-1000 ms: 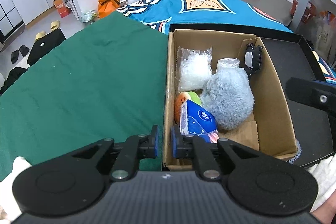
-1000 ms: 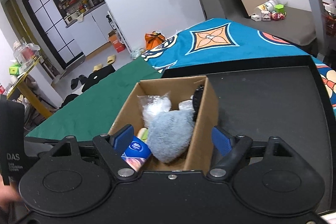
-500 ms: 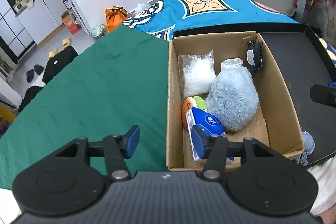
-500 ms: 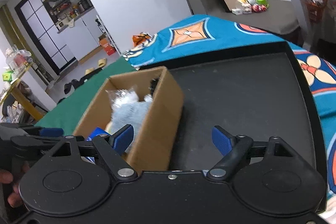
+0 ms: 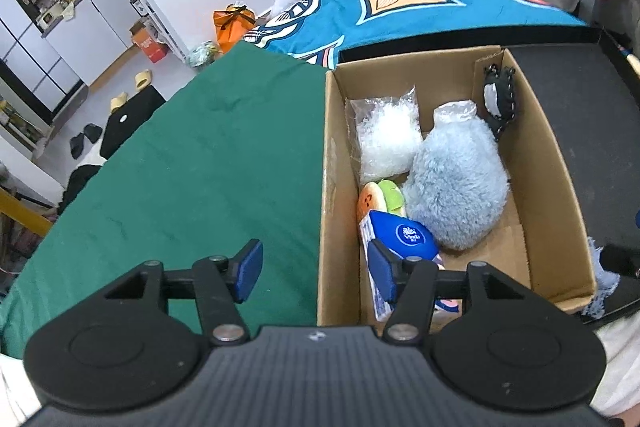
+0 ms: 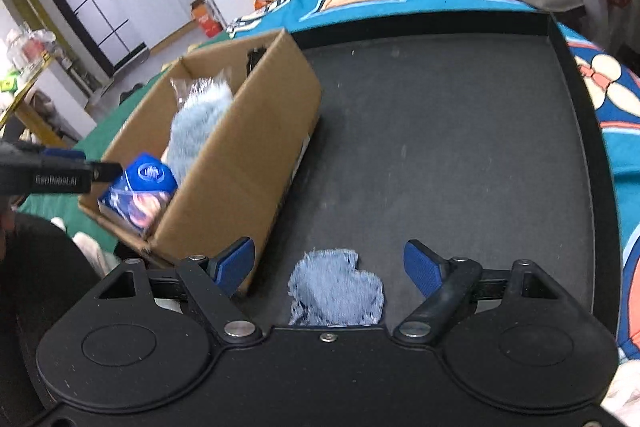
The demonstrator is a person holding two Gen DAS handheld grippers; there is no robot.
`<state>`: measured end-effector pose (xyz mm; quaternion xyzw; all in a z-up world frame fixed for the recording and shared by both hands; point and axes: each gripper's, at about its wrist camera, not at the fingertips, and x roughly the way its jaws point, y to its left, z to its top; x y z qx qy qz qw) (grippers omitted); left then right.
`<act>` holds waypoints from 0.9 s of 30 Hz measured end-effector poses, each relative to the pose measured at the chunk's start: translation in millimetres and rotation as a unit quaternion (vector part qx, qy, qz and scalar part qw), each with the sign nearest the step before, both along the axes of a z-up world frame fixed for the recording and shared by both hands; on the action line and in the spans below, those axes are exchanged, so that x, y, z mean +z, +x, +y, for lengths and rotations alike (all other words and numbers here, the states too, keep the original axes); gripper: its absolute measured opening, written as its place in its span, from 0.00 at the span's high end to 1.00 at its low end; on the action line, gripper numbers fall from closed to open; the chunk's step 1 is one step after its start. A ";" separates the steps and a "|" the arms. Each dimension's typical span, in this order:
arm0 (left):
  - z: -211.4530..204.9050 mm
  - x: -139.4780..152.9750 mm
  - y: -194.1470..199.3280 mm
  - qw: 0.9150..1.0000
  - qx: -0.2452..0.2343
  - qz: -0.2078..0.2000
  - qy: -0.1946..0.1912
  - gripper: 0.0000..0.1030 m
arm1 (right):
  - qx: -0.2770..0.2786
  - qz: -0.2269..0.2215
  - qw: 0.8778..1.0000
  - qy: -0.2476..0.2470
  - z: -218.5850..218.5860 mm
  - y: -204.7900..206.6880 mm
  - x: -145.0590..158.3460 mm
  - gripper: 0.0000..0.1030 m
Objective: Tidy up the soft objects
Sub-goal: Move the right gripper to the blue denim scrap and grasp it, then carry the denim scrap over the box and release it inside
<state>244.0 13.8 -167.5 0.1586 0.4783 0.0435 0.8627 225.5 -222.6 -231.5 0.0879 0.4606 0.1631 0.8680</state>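
One soft piece is left outside the cardboard box (image 6: 224, 163): the blue cloth scrap (image 6: 336, 291) lies low in your right view, between the spread fingers of the right gripper (image 6: 330, 263), on the black tray (image 6: 460, 131). Your left gripper (image 5: 314, 267), just opened and empty, hangs over the box edge, farther away.

I count one cardboard box (image 5: 552, 163) holding five things: one fluffy blue plush (image 5: 456, 183), one clear bag of white filling (image 5: 386, 139), one orange-and-green toy (image 5: 380, 199), one blue tissue pack (image 5: 404, 239) and one black-and-white item (image 5: 498, 99). One blue cloth (image 6: 336, 291) lies on the one black tray (image 6: 440, 131) outside it.
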 end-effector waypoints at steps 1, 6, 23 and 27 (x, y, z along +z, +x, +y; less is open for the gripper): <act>-1.5 -0.5 0.0 1.000 -0.002 -0.001 0.004 0.45 | 0.000 0.004 1.000 0.000 -0.5 -0.2 -3.1 0.22; -6.6 -0.7 0.6 1.000 -0.003 -0.001 0.018 0.45 | 0.008 0.020 1.000 -0.009 2.0 2.4 -20.1 0.27; -21.2 -6.5 3.1 0.998 -0.004 0.011 0.068 0.45 | -0.004 0.004 0.999 -0.054 -9.8 0.7 -19.4 0.67; -23.1 -5.3 1.2 0.997 -0.004 0.011 0.070 0.45 | -0.019 0.007 0.999 -0.047 -12.3 2.7 -18.2 0.67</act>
